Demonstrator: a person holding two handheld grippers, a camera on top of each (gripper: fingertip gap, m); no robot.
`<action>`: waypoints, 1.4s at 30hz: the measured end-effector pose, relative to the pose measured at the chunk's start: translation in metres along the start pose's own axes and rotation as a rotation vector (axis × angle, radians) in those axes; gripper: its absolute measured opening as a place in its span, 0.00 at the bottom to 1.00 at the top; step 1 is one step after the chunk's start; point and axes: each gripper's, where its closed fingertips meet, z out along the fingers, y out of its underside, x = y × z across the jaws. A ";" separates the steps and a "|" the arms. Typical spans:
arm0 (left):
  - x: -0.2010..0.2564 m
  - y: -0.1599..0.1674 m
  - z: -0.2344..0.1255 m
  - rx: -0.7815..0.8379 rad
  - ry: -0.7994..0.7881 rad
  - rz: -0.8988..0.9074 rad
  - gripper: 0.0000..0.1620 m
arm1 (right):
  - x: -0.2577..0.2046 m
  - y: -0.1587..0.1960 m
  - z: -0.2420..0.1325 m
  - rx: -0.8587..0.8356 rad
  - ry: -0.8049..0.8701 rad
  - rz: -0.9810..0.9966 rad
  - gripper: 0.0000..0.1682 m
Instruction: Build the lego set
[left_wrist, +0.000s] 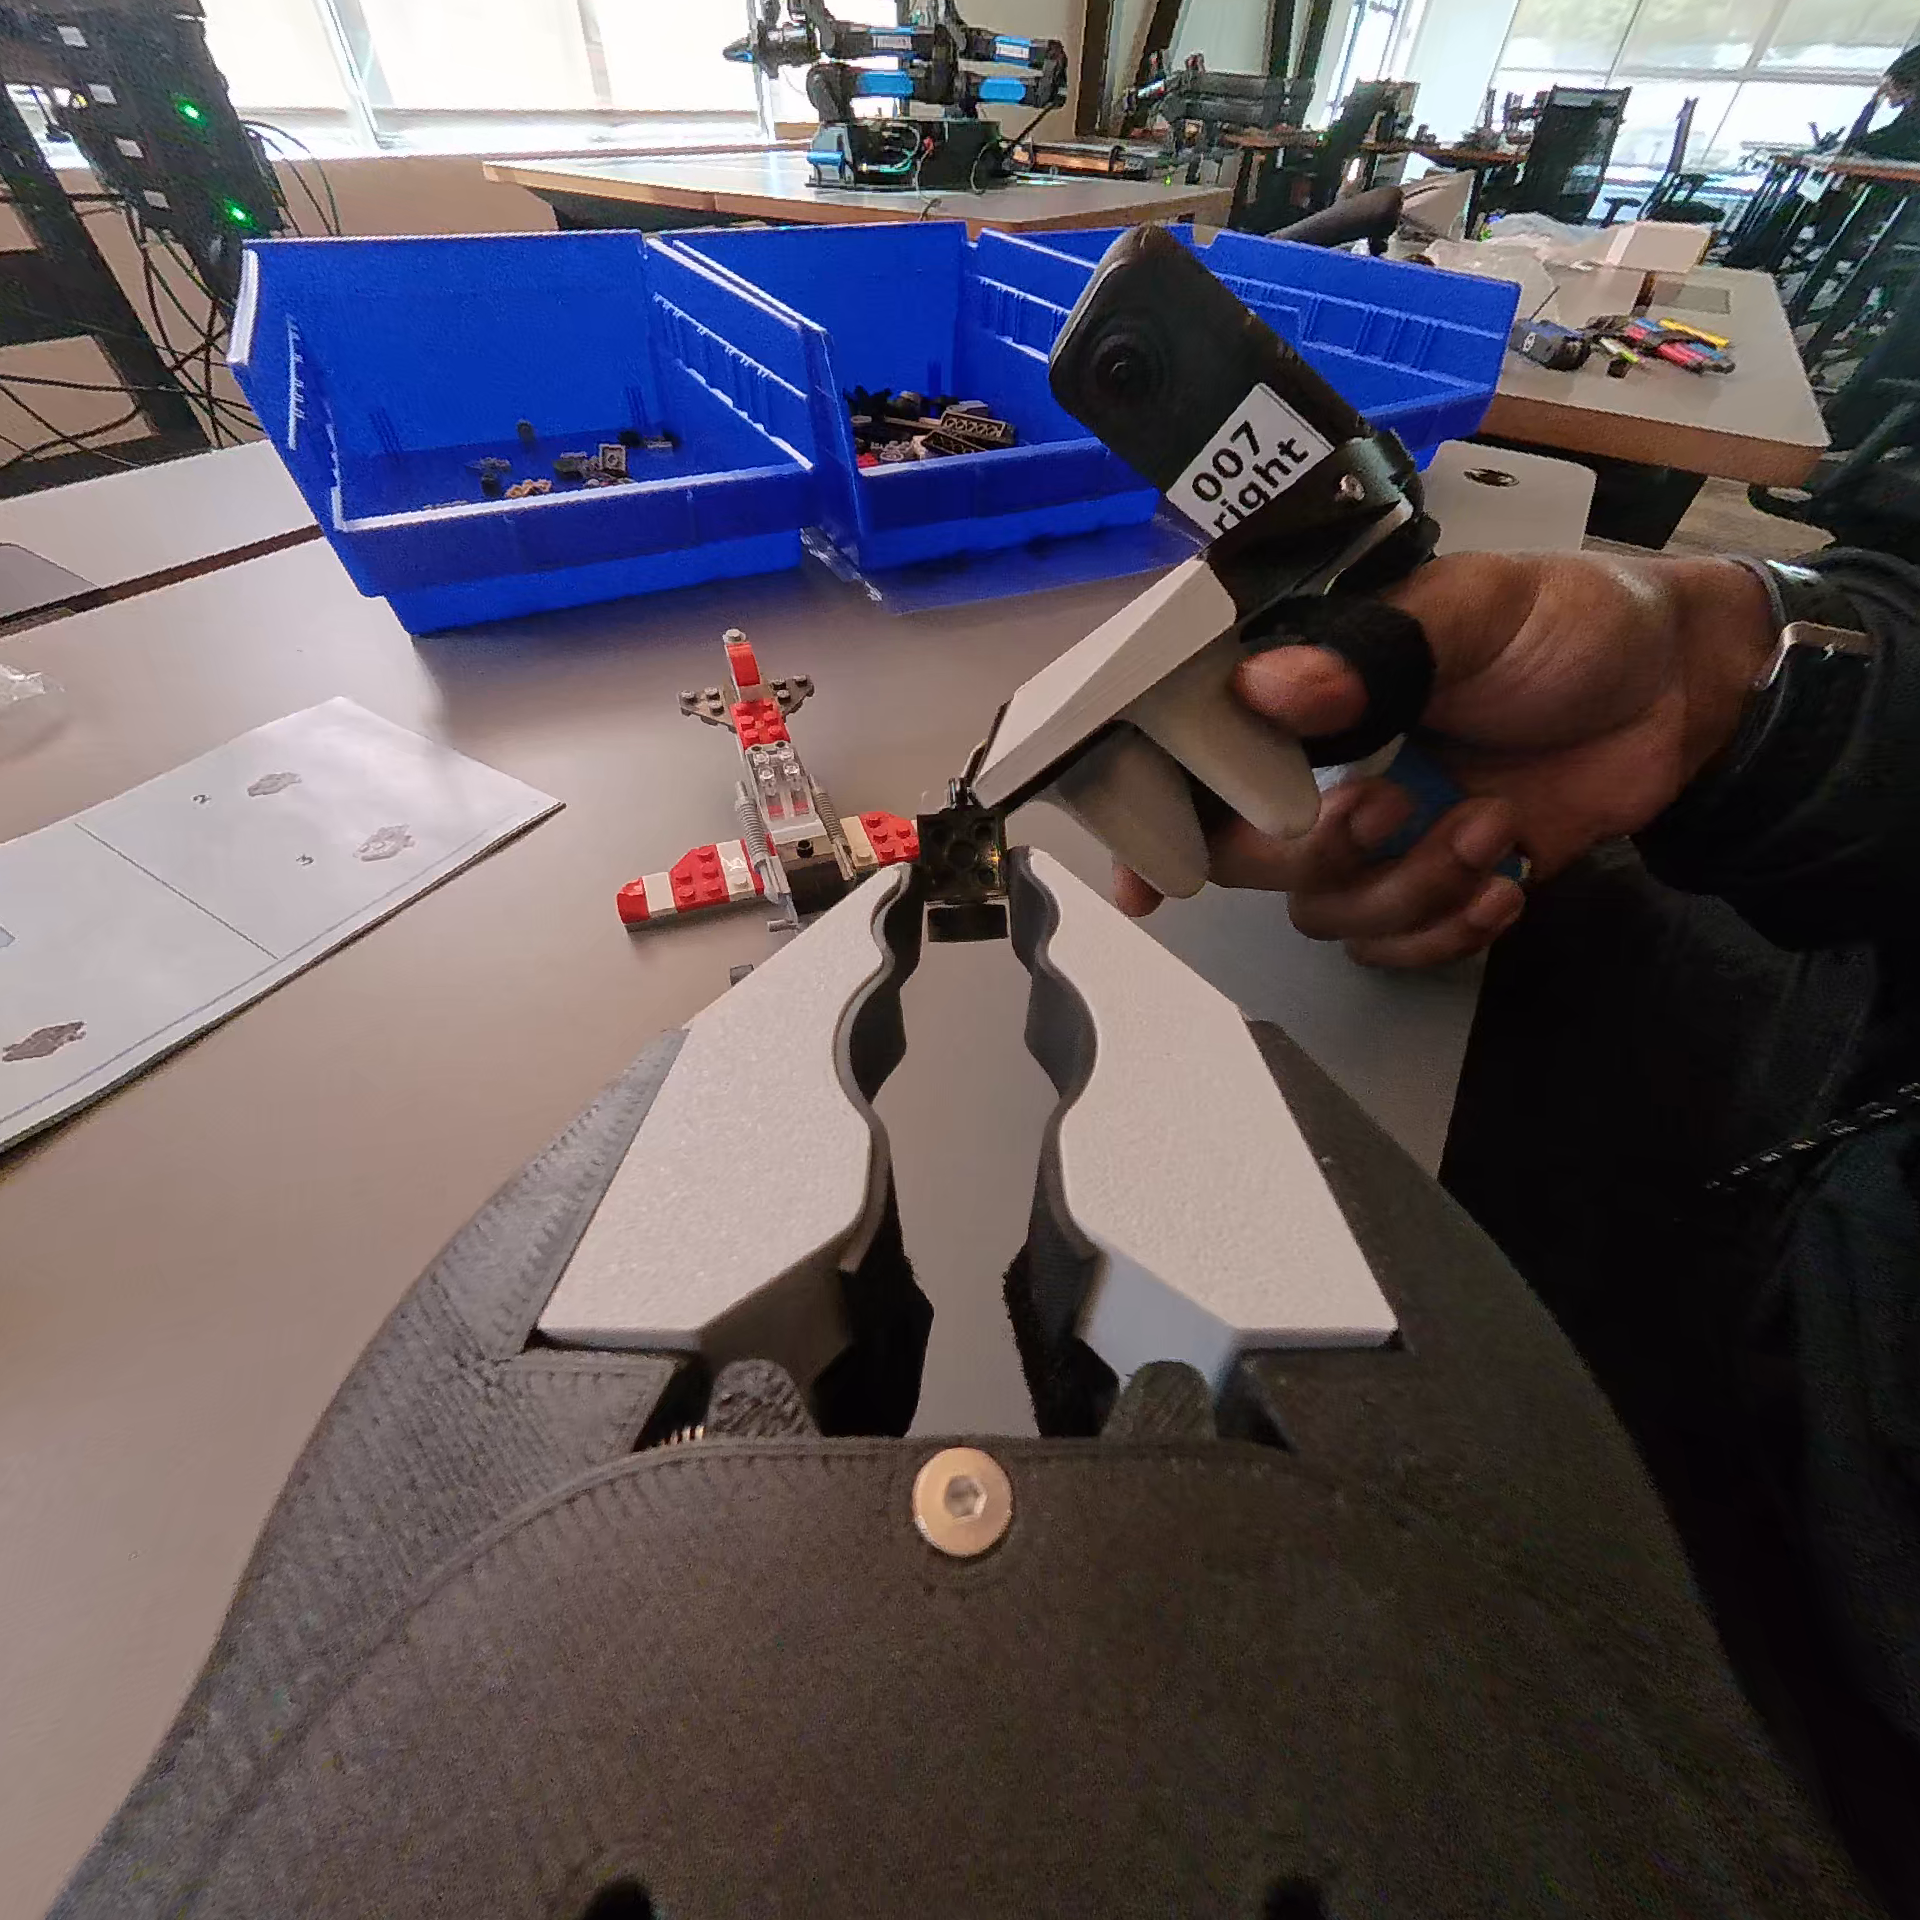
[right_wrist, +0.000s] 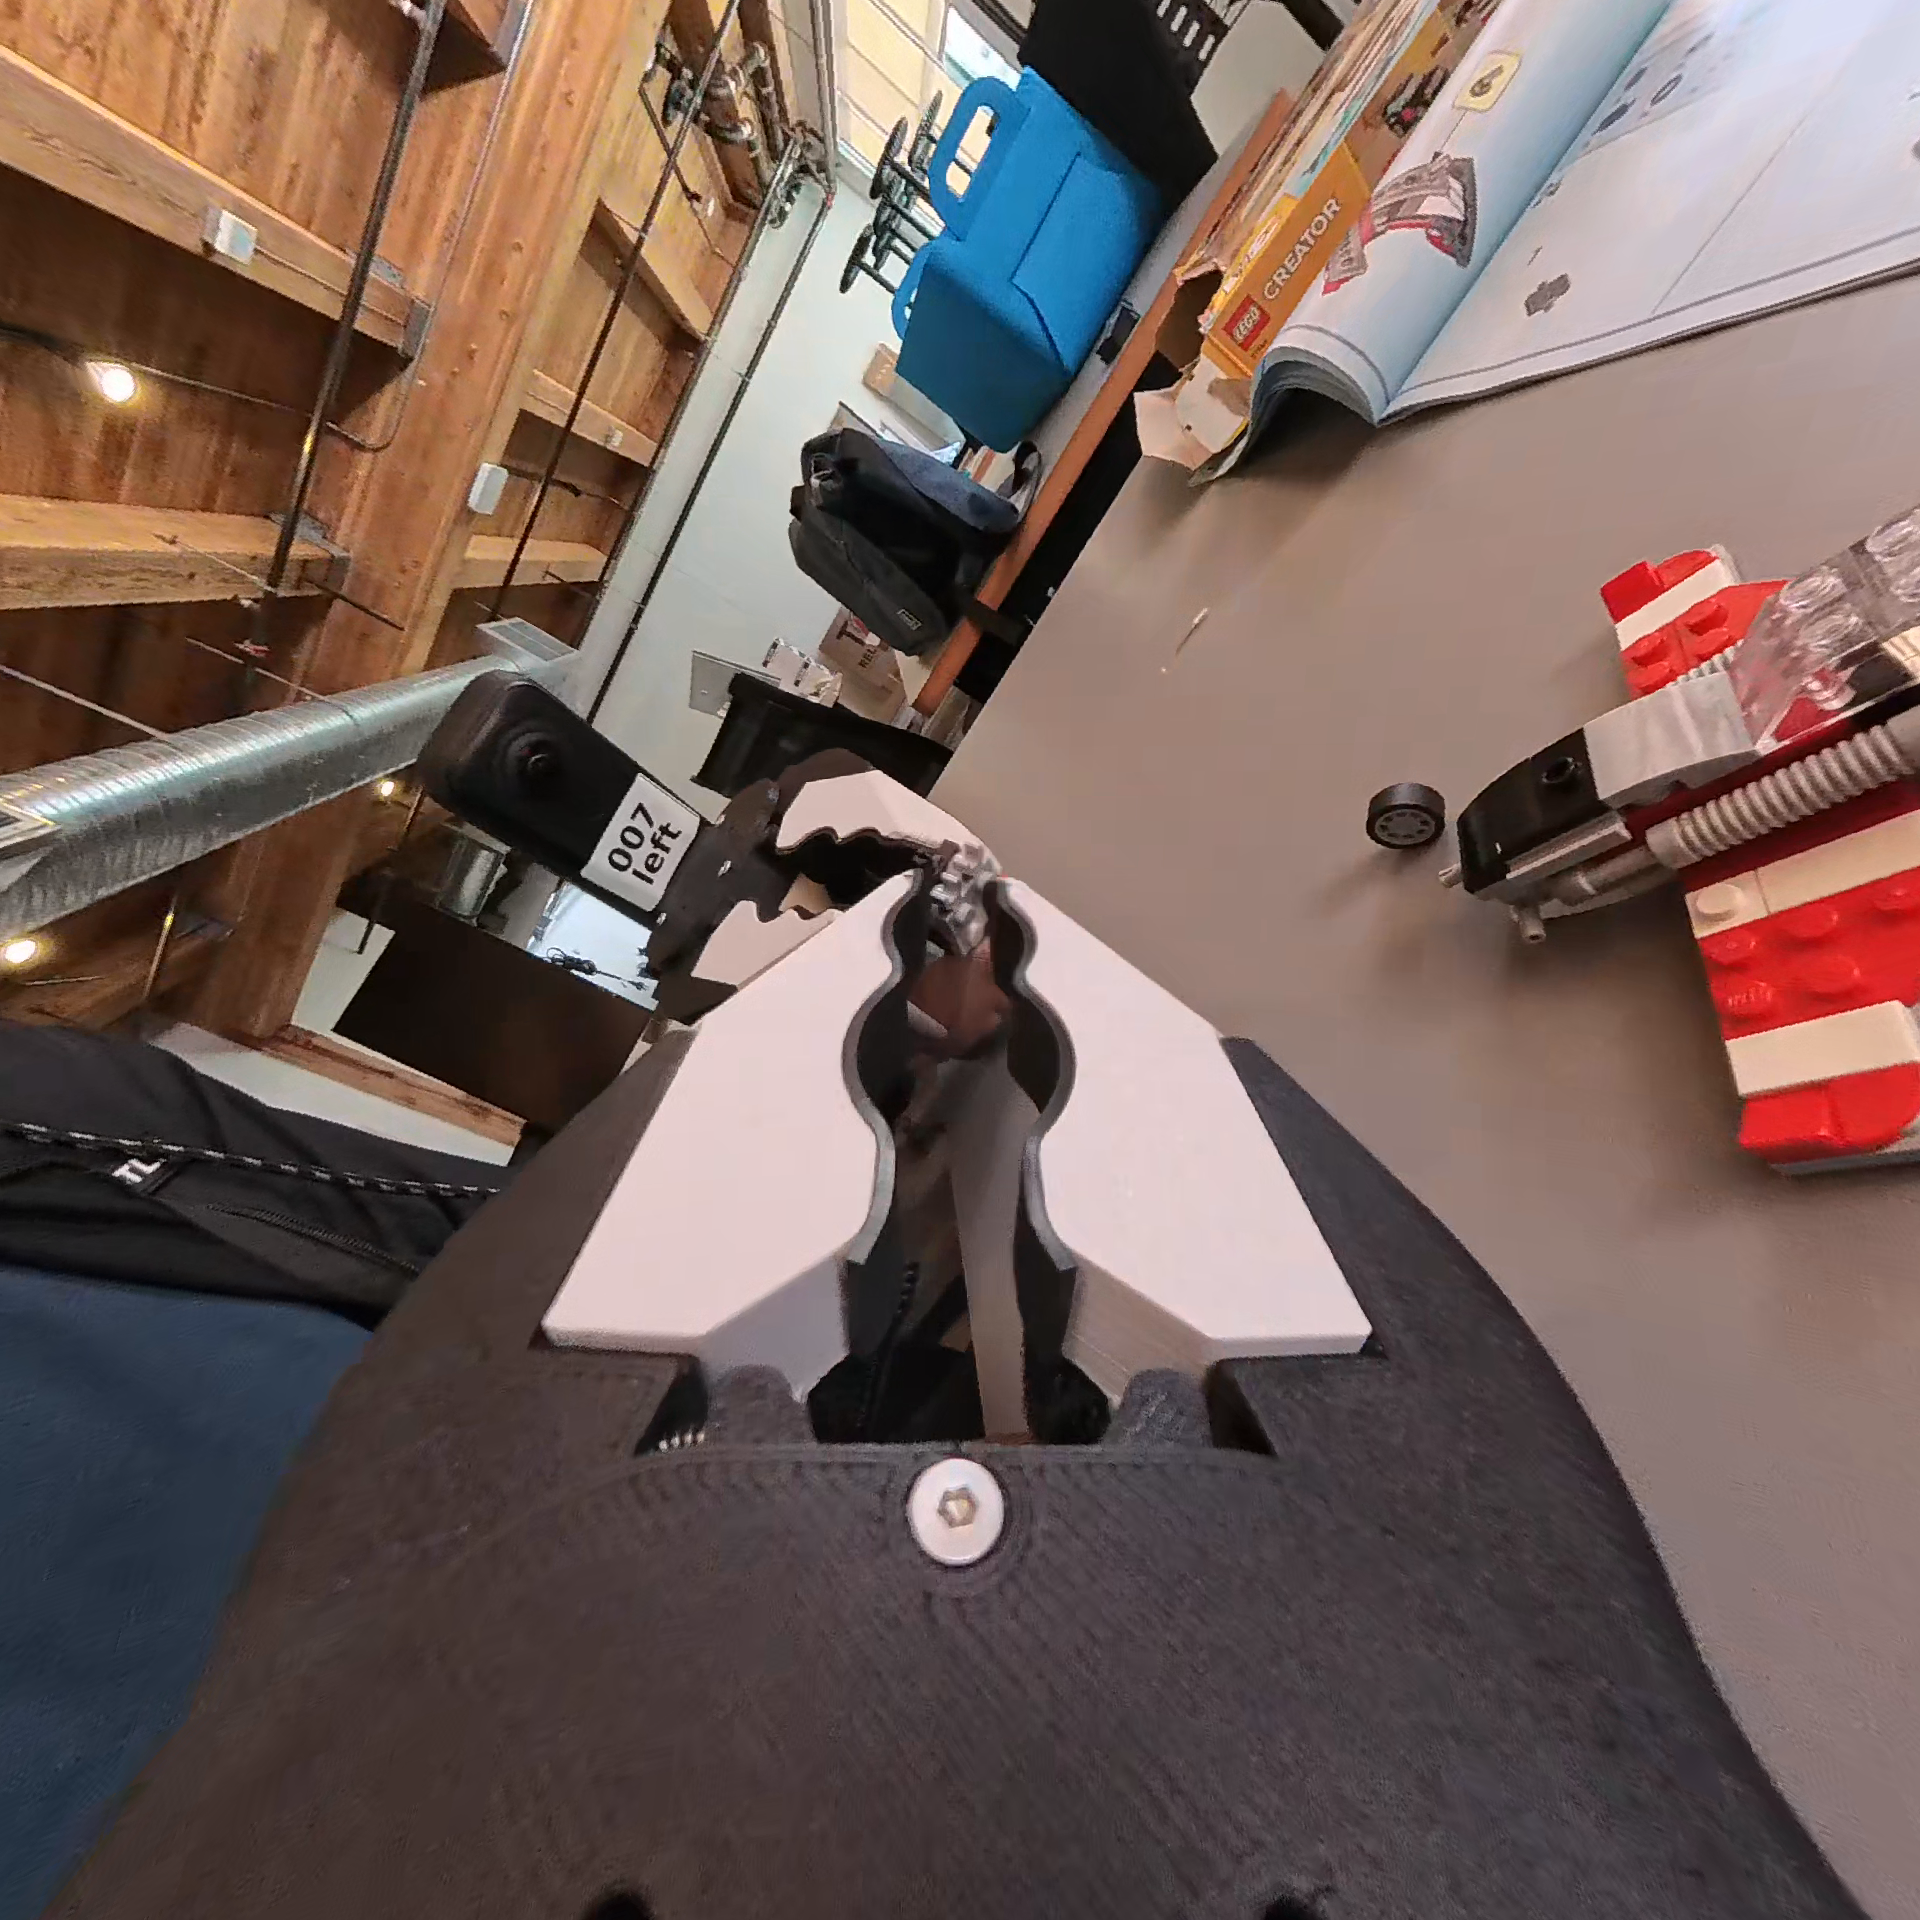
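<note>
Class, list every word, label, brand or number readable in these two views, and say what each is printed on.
Writing is not copied out; only where it stands.
White sticker, left wrist view: legible.
Second white sticker, right wrist view: legible.
Yellow box: brand print, legible.
Instruction booklet: small step numerals.
Bag tag: too small.

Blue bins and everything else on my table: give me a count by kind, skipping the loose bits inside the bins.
Blue bins: 3
Partly built plane model: 1
Open instruction booklet: 1
Lego box: 1
Loose black wheel: 1
Black brick in the left gripper: 1
Small grey piece in the right gripper: 1
Total: 9
</note>
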 end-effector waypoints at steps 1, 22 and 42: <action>0.000 0.001 0.001 -0.004 -0.003 0.004 0.12 | -0.001 0.000 0.000 0.003 -0.002 -0.005 0.05; 0.002 -0.016 0.005 0.131 0.136 -0.388 0.12 | -0.009 -0.010 -0.008 0.034 -0.058 -0.110 0.04; -0.003 -0.018 0.010 0.203 0.302 -0.988 0.11 | -0.006 -0.016 -0.009 0.046 -0.026 -0.169 0.03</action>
